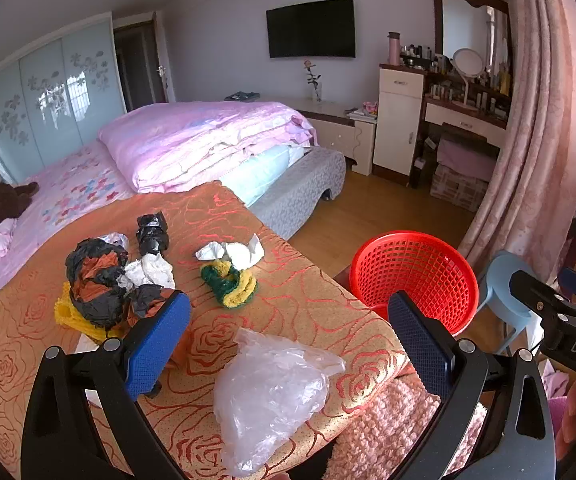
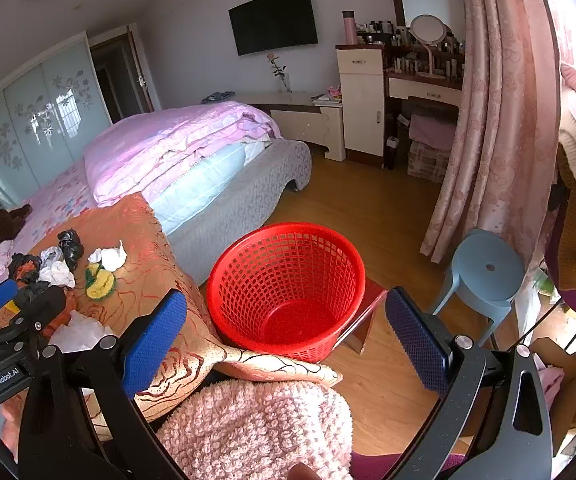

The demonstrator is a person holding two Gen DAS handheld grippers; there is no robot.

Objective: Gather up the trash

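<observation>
Left gripper (image 1: 289,334) nearest lens, jaws wide apart, nothing between them. Clear plastic bag (image 1: 268,396) lies just ahead and below, between fingers, on orange blanket (image 1: 288,304); long axis runs roughly toward camera. Left gripper clearly nearer bag than right. Right gripper (image 2: 286,338) spread wide too, empty, aimed over red basket (image 2: 288,280), which holds no trash yet. Smaller scraps farther back: black bag clump (image 1: 96,280), white tissue (image 1: 236,254), green-yellow cloth (image 1: 230,284).
</observation>
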